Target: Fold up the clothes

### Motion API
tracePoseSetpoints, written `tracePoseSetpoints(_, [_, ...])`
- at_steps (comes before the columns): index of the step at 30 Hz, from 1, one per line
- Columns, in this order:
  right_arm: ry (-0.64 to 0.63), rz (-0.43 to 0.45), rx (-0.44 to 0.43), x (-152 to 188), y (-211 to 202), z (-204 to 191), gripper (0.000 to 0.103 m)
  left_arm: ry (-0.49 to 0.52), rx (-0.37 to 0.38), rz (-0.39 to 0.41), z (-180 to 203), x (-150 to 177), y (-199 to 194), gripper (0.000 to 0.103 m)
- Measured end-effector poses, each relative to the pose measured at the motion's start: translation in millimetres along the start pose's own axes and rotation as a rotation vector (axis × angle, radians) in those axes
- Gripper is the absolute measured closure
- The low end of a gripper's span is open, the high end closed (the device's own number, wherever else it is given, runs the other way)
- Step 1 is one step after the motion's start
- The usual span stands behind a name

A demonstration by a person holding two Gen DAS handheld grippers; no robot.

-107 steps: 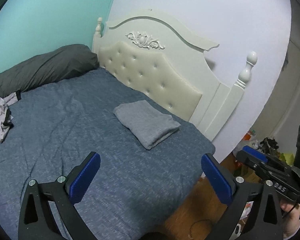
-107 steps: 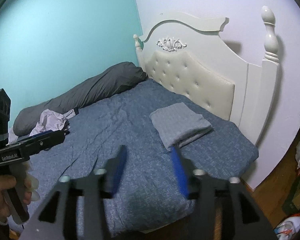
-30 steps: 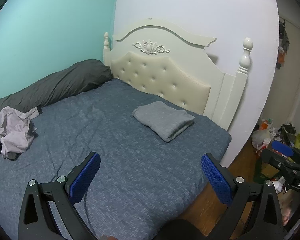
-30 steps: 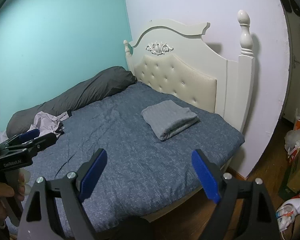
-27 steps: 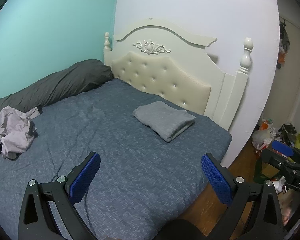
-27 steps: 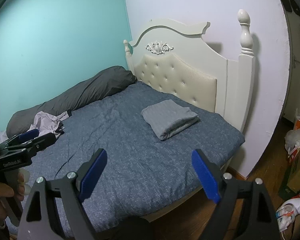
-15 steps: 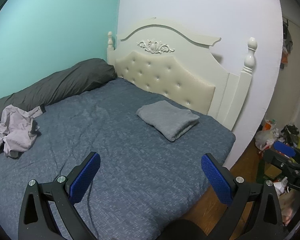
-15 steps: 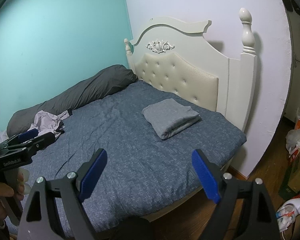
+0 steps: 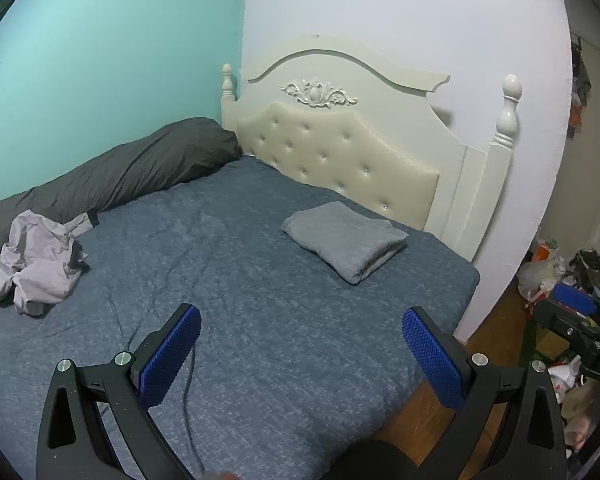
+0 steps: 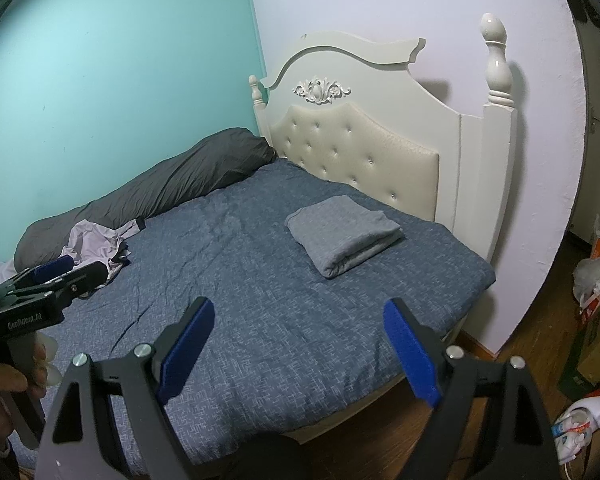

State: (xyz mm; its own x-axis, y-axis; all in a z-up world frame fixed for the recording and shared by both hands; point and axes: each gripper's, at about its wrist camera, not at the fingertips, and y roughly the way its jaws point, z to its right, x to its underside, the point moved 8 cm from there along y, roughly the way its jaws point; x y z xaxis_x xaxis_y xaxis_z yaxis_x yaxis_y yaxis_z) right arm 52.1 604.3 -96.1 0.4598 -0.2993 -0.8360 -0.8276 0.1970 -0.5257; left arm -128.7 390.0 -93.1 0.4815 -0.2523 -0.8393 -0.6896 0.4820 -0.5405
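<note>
A folded grey garment (image 9: 346, 240) (image 10: 342, 240) lies flat on the blue bedcover (image 9: 220, 280) (image 10: 260, 300) near the headboard. A crumpled pale lilac garment (image 9: 36, 262) (image 10: 94, 246) sits at the bed's left side, against a dark pillow. My left gripper (image 9: 300, 316) hangs open over the near part of the bed, nothing between its blue pads. My right gripper (image 10: 299, 305) is likewise open and empty, short of the folded garment. In the right wrist view the left gripper (image 10: 56, 274) shows at the left edge, held by a hand (image 10: 4, 384).
A long dark grey pillow (image 9: 120, 172) lies along the teal wall. The cream tufted headboard (image 9: 340, 160) stands behind the bed. Bags and clutter (image 9: 556, 268) and a cardboard box (image 10: 596, 344) crowd the wooden floor at the right. A thin cable (image 9: 188, 384) trails over the cover.
Since the earliest frames both grippers have drawn back from the bed, and the right gripper's jaws have spread wide. Over the last second nothing has visibly moved.
</note>
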Motion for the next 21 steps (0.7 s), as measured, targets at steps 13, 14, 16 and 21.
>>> tracePoseSetpoints(13, [0.002, -0.003, -0.004, 0.6, 1.3, -0.2, 0.016, -0.002, -0.006, -0.004, -3.2, 0.6, 0.6, 0.0])
tracePoseSetpoints(14, [0.002, -0.004, -0.004, 0.6, 1.6, 0.1, 0.016, -0.002, -0.007, -0.005, -3.3, 0.8, 0.6, 0.0])
tracePoseSetpoints(16, [0.003, -0.005, -0.004, 0.3, 1.7, 0.0, 0.016, -0.002, -0.01, -0.007, -3.2, 0.8, 1.2, 0.0])
tracePoseSetpoints(21, [0.002, -0.004, -0.005, 0.0, 1.9, -0.9, 0.016, -0.007, -0.016, -0.003, -4.6, -0.1, 0.3, 0.0])
